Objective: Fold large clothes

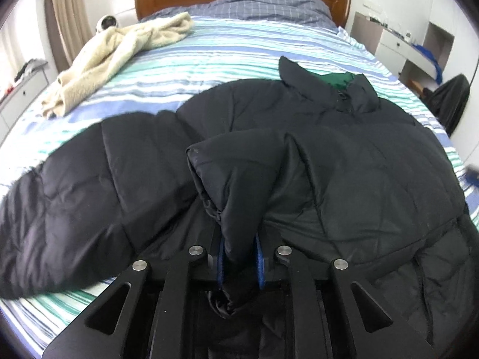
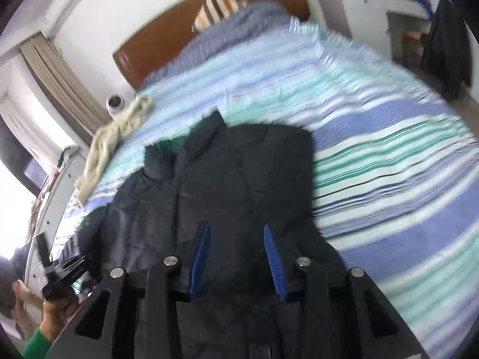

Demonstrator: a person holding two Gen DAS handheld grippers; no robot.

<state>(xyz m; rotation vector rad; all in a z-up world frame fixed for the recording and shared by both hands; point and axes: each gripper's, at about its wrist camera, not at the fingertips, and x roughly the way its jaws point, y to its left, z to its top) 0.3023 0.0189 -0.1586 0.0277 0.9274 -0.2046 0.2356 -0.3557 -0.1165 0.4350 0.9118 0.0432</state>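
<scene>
Striped bed [image 1: 239,48], one black jacket [image 1: 344,149]

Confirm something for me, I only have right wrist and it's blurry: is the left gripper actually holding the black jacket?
Observer: Yes. In the left wrist view the left gripper is shut on a fold of the black jacket, with fabric bunched between its blue pads.
Operator: Which part?
Observer: A puffy flap that stands up in a peak over the jacket's front. I can't tell whether it's hem or sleeve.
Operator: Sleeves?
Observer: One sleeve lies spread out to the left on the striped bed cover, not folded in.
</scene>
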